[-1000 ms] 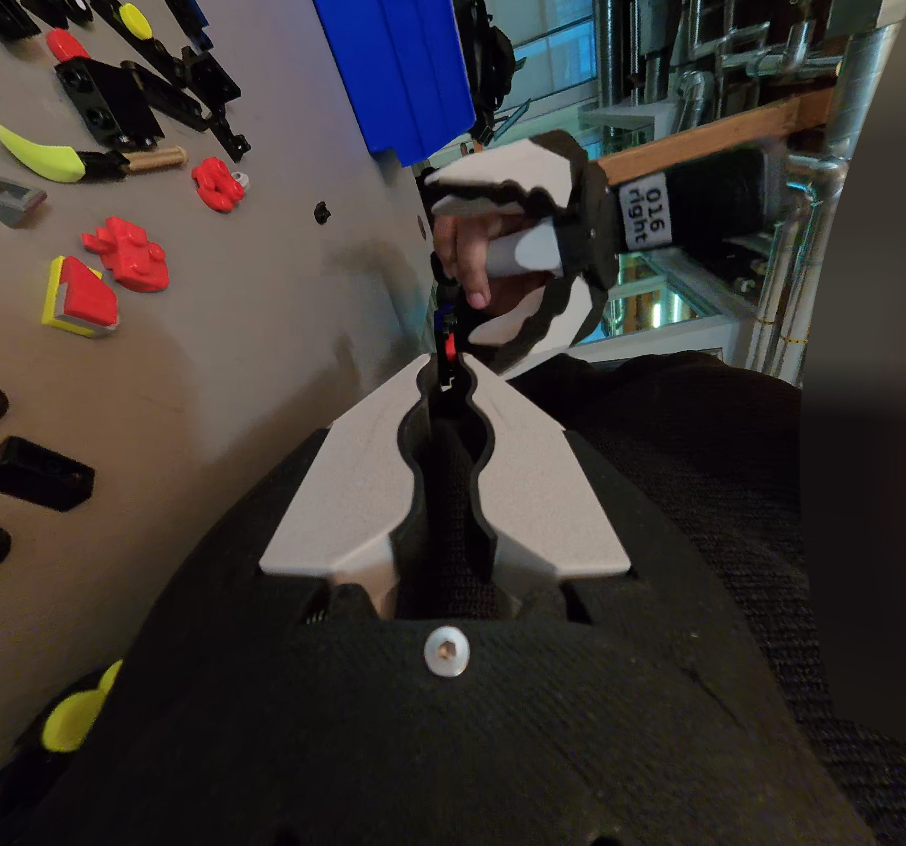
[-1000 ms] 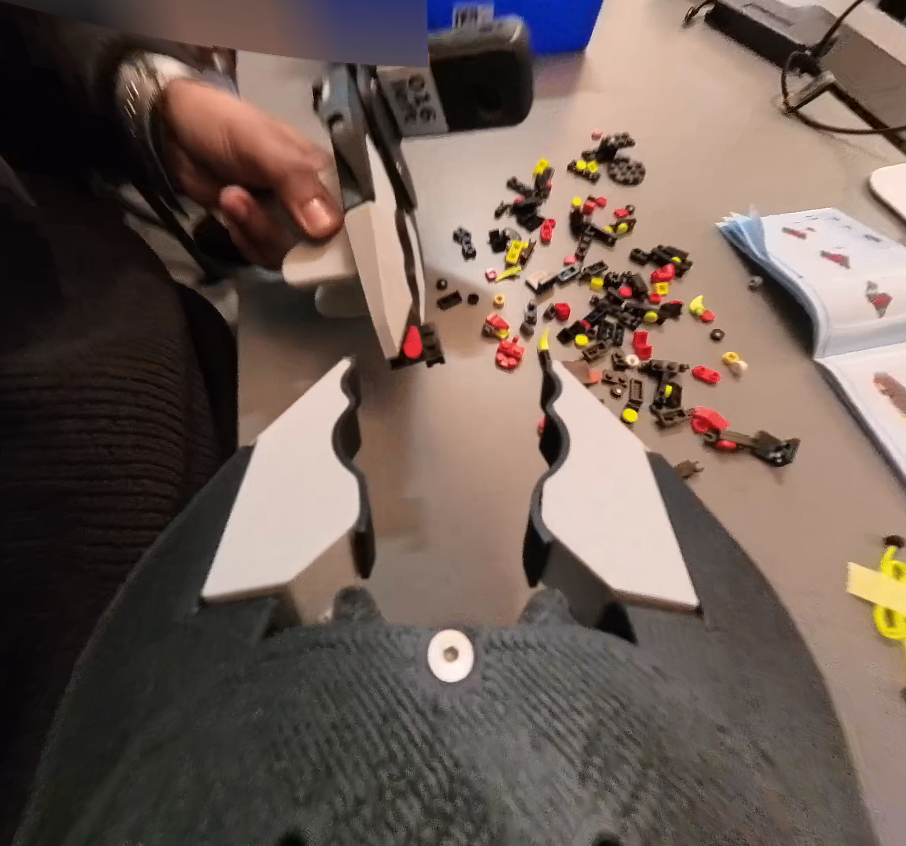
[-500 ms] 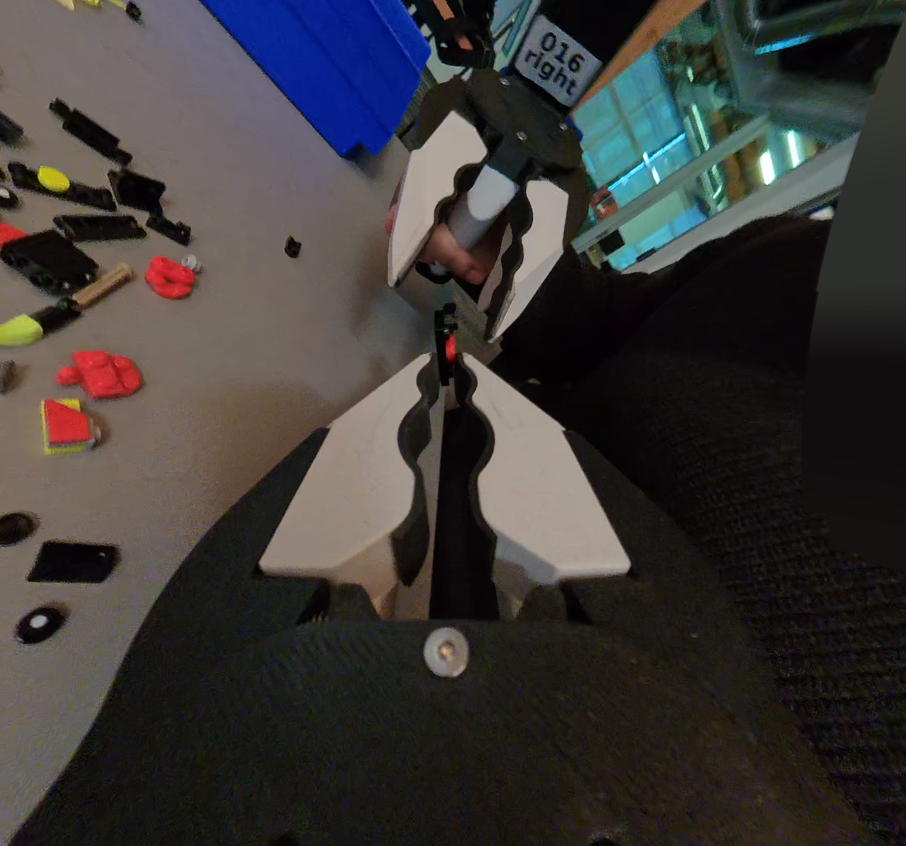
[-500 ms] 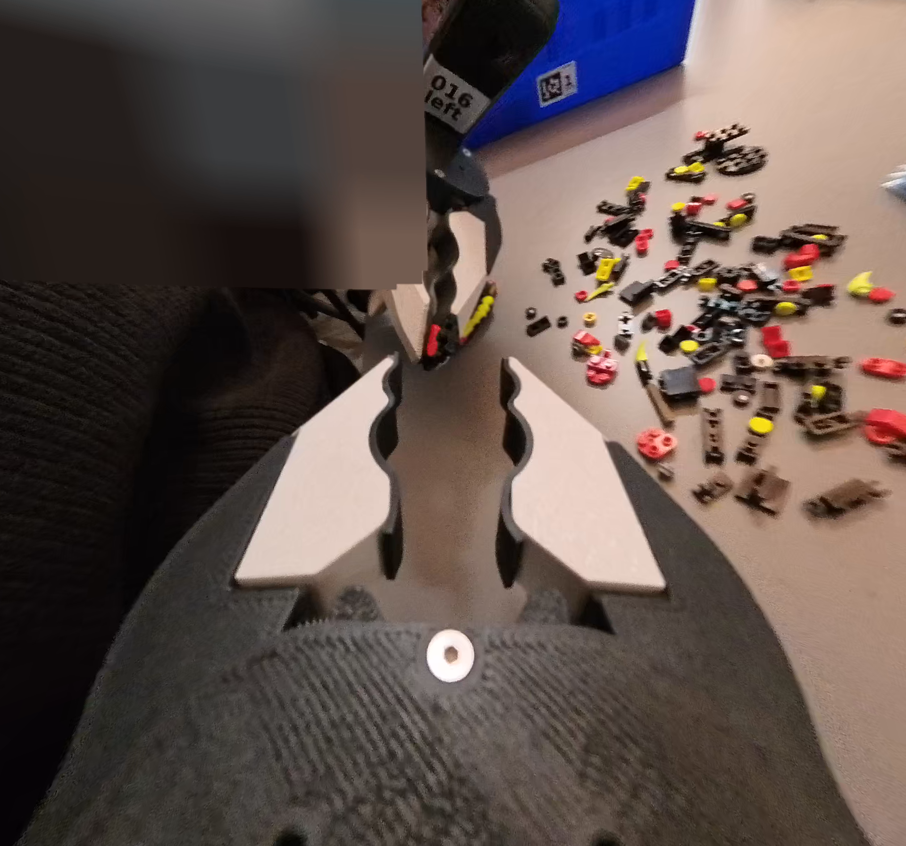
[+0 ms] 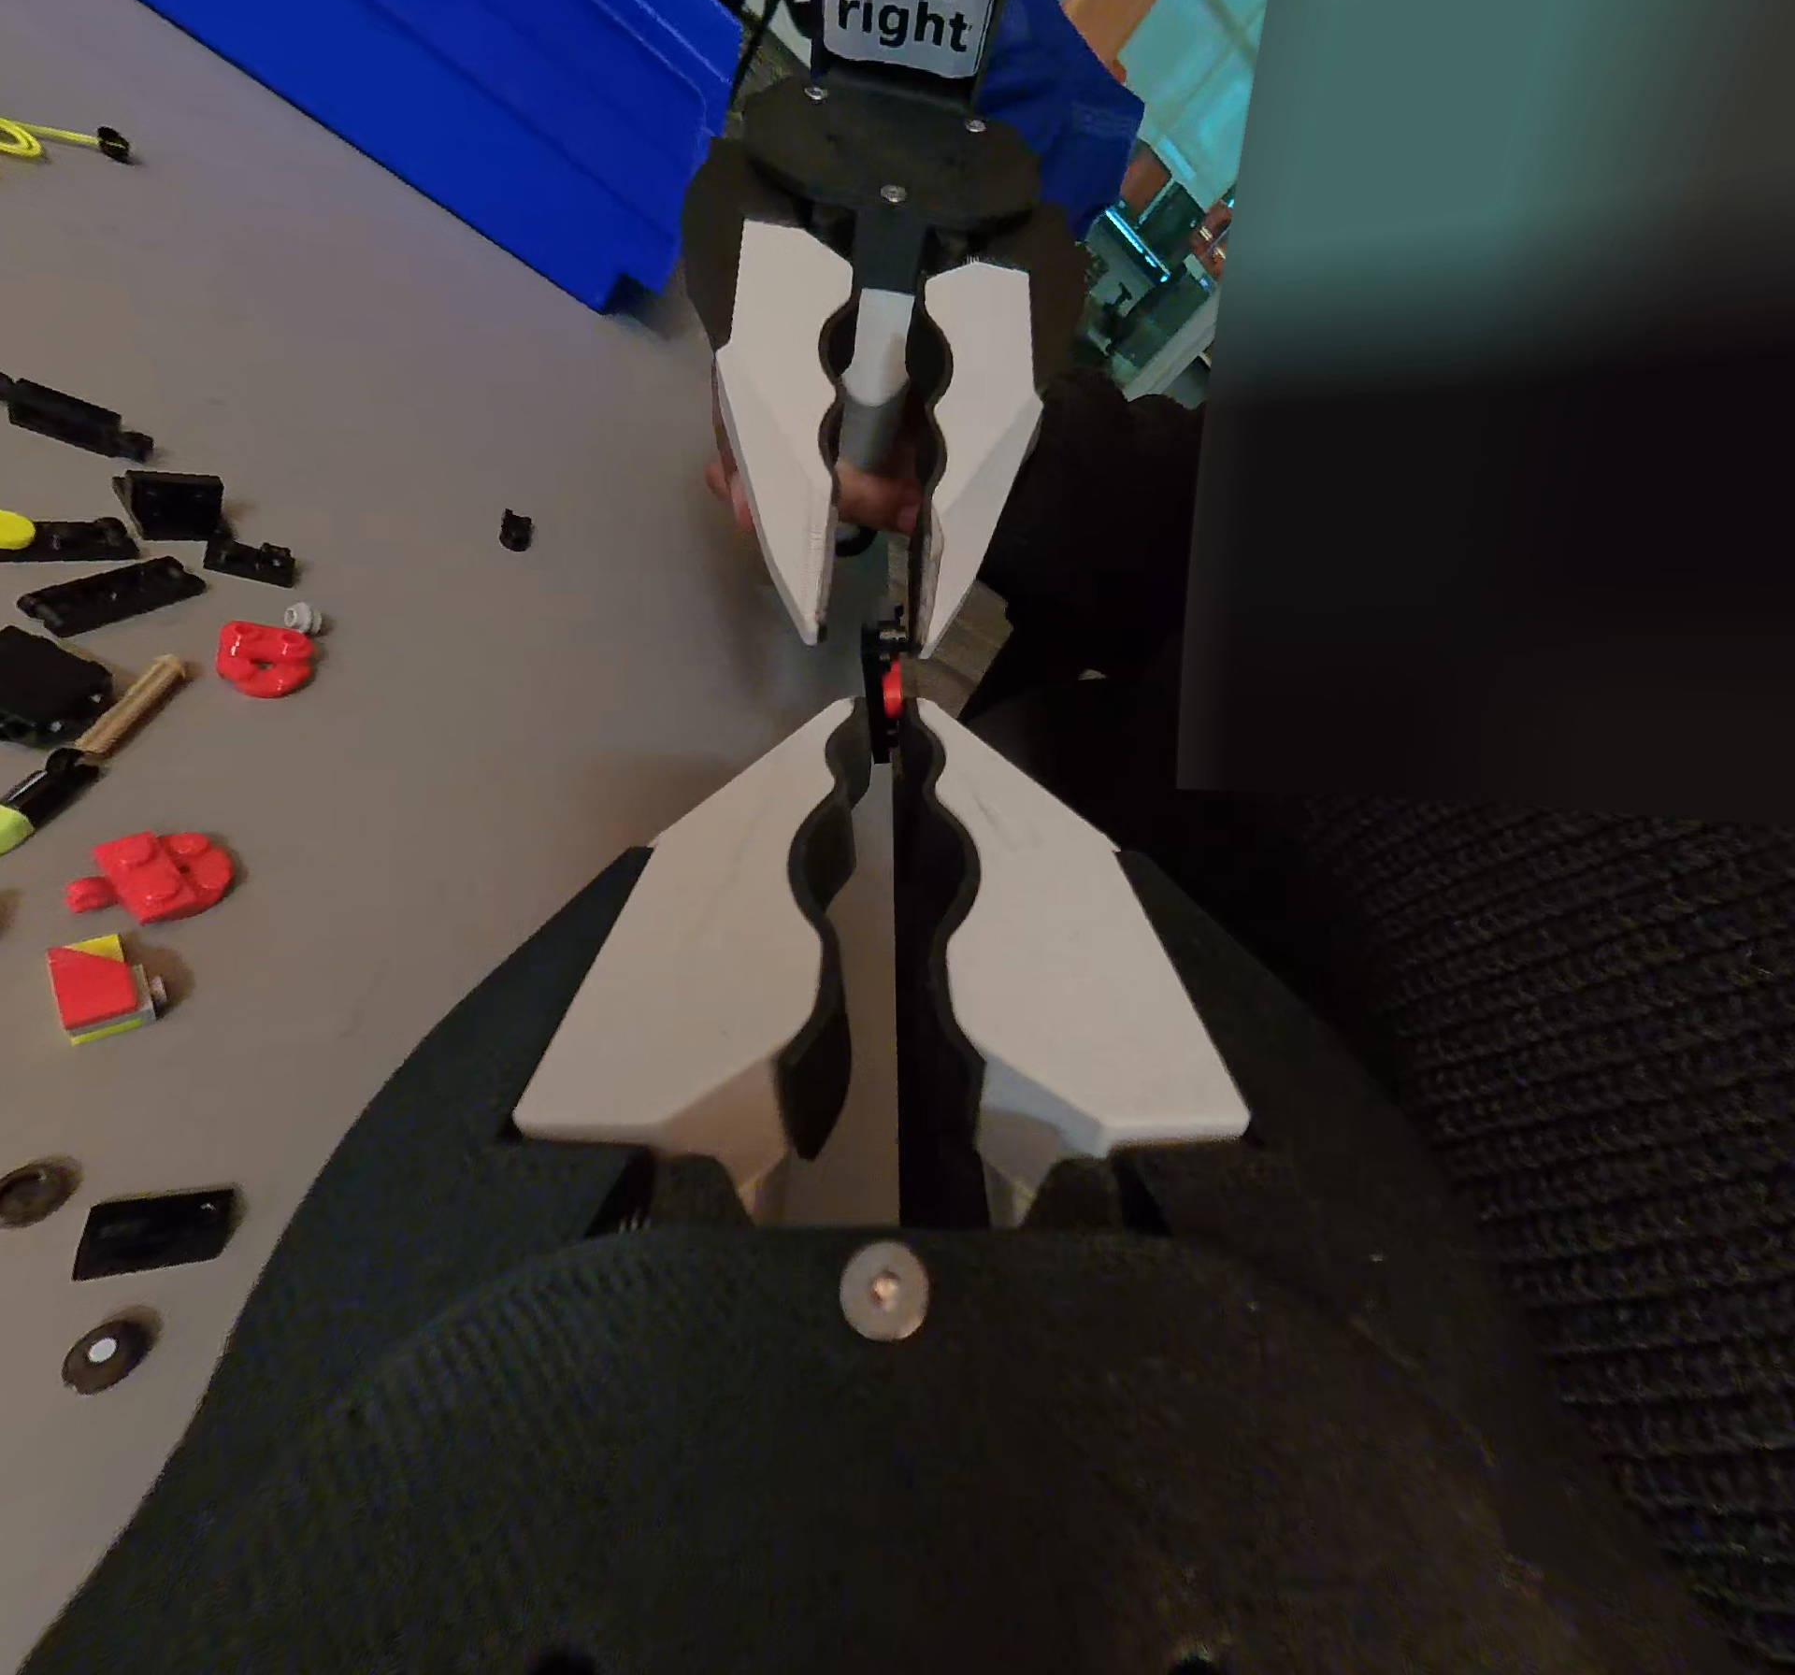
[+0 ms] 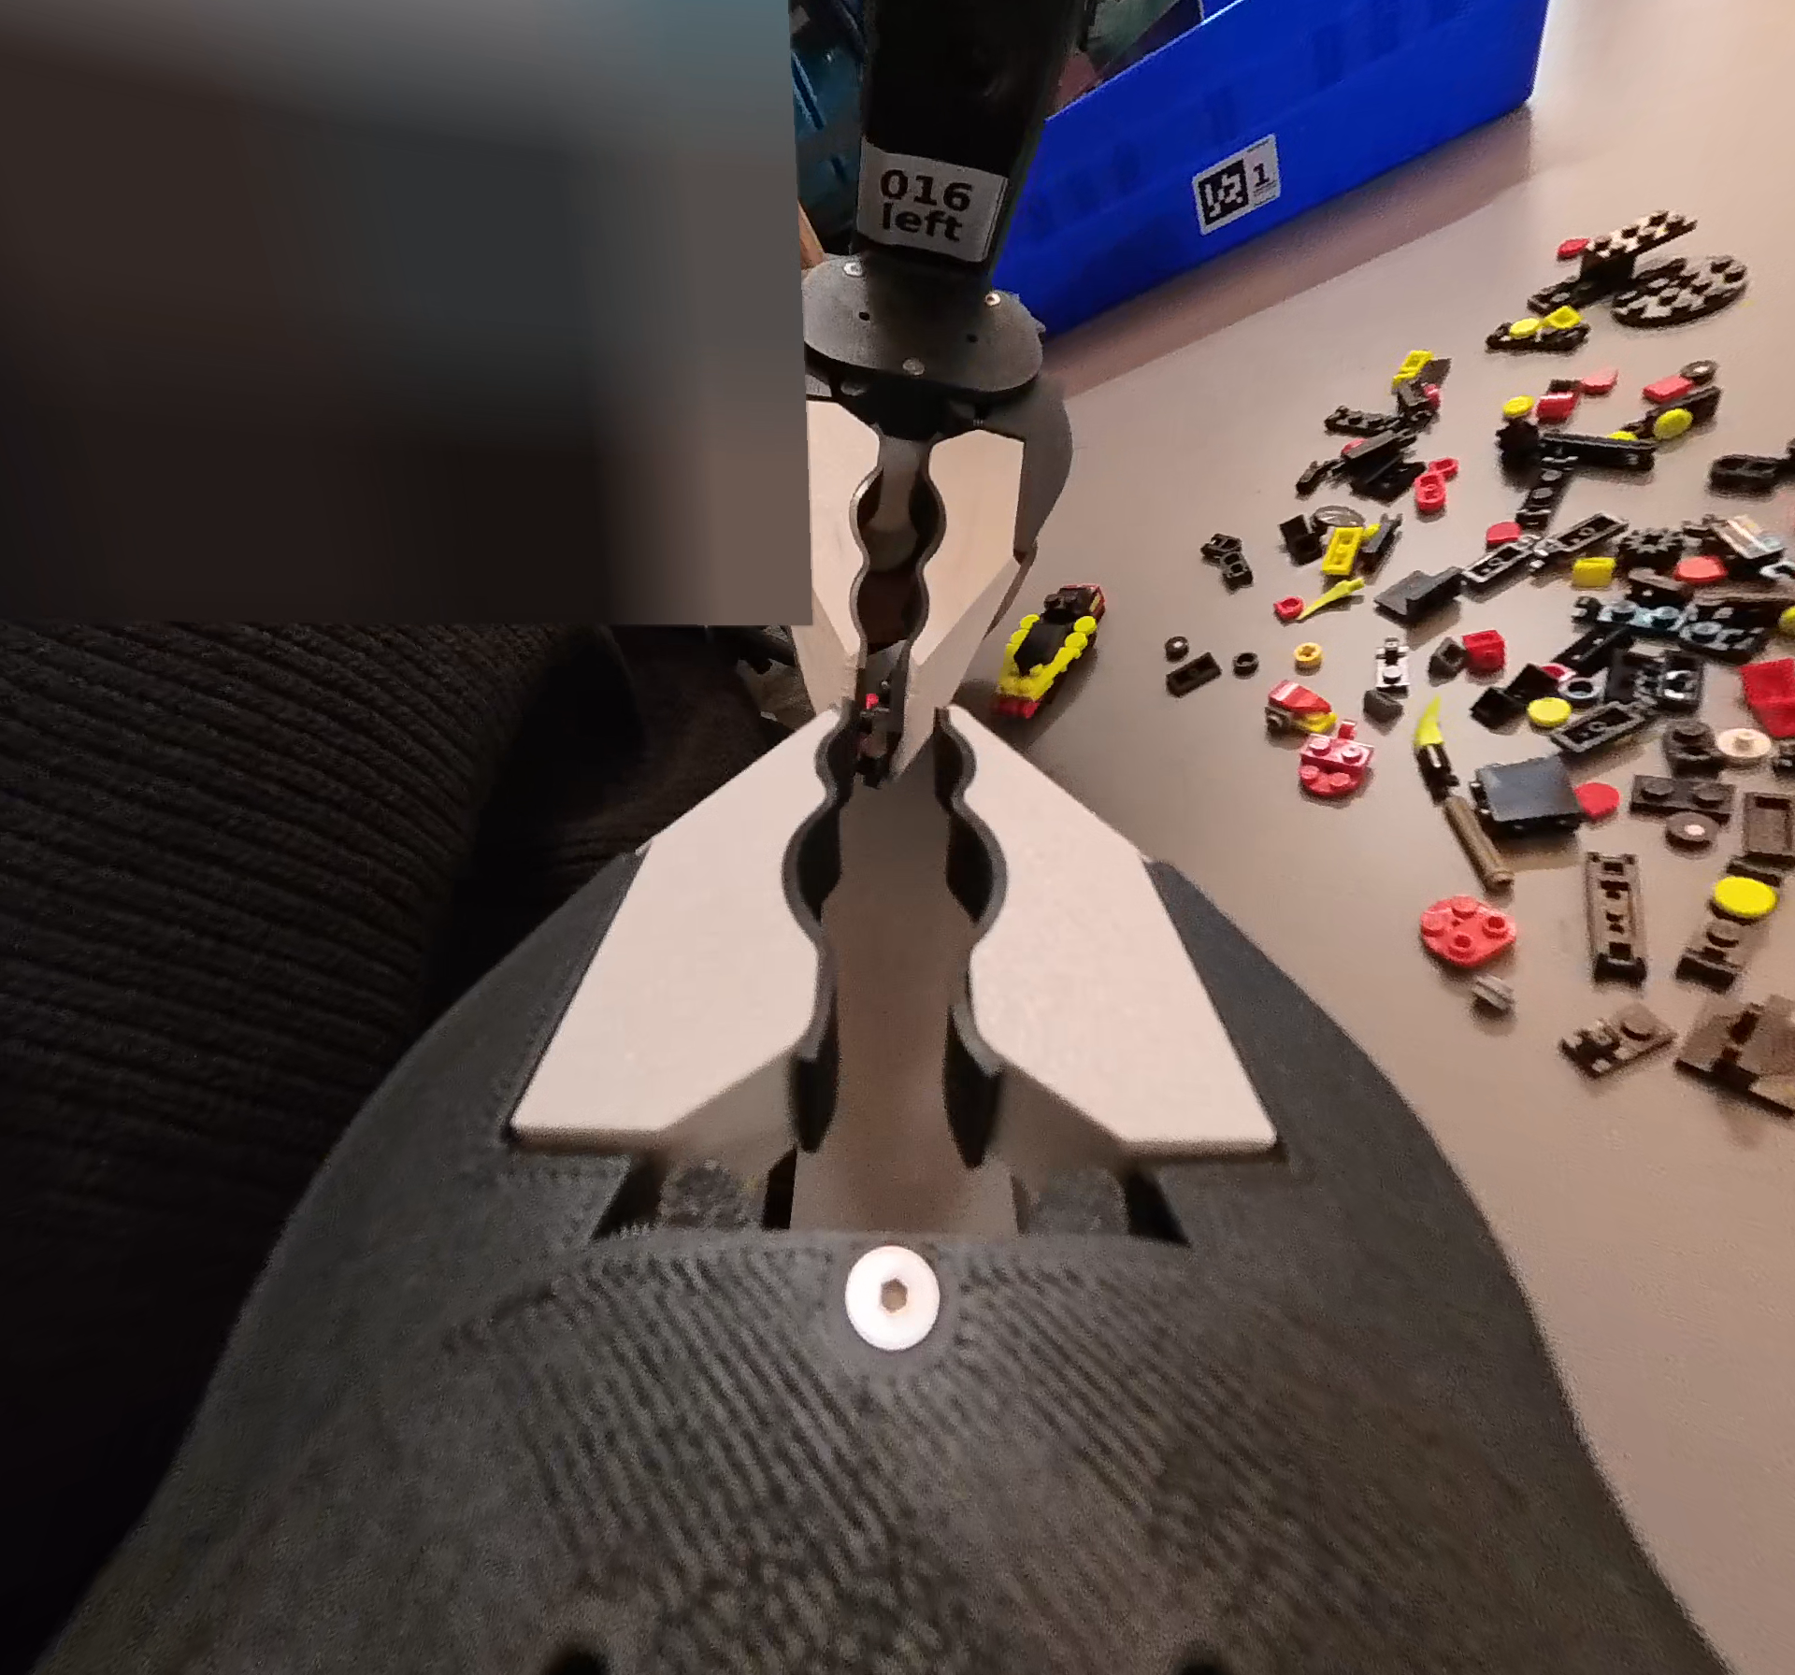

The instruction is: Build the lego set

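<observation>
My left gripper (image 5: 886, 706) is shut on a small black brick piece with a red stud (image 5: 891, 686), held in the air above the grey table (image 5: 486, 754). My right gripper (image 5: 869, 643) faces it tip to tip, with its jaws narrowed around the piece's far end. One right finger (image 5: 928, 618) lies against the piece, and a gap shows beside the other finger (image 5: 811, 609). In the right wrist view, the piece (image 6: 871, 735) and the left gripper's tips (image 6: 879, 706) sit between the fingers of my right gripper (image 6: 886, 720).
A blue bin (image 6: 1360, 75) stands at the back of the table and also shows in the left wrist view (image 5: 437, 75). Several loose black, red and yellow bricks (image 6: 1554, 609) lie scattered on the table. A small yellow and black car model (image 6: 1049, 657) stands near the grippers. A dark knitted garment (image 6: 194, 851) lies close by.
My right gripper's jaws have narrowed from wide open and moved in around the piece's far end. My left gripper has kept the piece throughout and turned to face the right one.
</observation>
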`<state>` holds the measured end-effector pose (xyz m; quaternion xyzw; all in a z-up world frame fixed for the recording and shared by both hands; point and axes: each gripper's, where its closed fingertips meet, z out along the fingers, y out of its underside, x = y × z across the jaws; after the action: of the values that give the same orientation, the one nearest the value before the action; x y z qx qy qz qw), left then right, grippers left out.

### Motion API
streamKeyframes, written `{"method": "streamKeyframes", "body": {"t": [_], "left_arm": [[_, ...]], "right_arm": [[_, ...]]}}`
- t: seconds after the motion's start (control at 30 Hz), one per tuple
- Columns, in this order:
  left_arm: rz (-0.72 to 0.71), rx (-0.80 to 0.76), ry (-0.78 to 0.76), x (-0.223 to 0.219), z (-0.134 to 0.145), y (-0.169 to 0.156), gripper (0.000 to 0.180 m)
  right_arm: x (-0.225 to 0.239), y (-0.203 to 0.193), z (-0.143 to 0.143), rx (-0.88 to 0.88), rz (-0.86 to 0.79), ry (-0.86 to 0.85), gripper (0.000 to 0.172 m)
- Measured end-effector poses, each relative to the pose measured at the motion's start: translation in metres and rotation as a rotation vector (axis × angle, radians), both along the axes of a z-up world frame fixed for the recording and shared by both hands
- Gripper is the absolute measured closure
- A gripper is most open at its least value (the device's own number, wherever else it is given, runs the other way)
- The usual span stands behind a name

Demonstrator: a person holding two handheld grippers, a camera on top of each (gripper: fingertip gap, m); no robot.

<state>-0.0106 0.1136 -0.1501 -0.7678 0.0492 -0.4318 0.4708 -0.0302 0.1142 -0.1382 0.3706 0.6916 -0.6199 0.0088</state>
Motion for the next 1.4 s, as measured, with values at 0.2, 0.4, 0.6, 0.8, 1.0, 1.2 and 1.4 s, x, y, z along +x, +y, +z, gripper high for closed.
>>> {"method": "streamKeyframes", "body": {"t": [0.2, 0.4, 0.6, 0.8, 1.0, 1.2, 1.4], "left_arm": [[0.009, 0.015, 0.044, -0.001, -0.001, 0.001, 0.178], [0.019, 0.023, 0.119, -0.001, -0.005, 0.002, 0.178], [0.029, 0.038, 0.196, 0.000, -0.008, 0.002, 0.178], [0.027, 0.040, 0.214, 0.001, -0.009, 0.002, 0.178], [0.025, 0.033, 0.228, 0.001, -0.012, 0.002, 0.178], [0.066, 0.023, 0.038, -0.006, 0.003, 0.005, 0.177], [0.121, -0.124, -0.252, -0.022, -0.004, 0.010, 0.178]], "right_arm": [[0.001, -0.002, 0.000, 0.008, 0.014, 0.005, 0.164], [0.003, -0.001, -0.004, 0.043, 0.023, 0.007, 0.165], [0.004, -0.001, -0.006, 0.063, 0.032, 0.004, 0.165], [0.005, -0.002, -0.007, 0.048, 0.046, -0.013, 0.166], [0.006, -0.002, -0.010, 0.073, 0.050, -0.021, 0.165], [-0.005, 0.007, 0.002, 0.010, -0.022, 0.050, 0.138], [-0.008, 0.016, 0.001, 0.257, -0.079, 0.271, 0.135]]}}
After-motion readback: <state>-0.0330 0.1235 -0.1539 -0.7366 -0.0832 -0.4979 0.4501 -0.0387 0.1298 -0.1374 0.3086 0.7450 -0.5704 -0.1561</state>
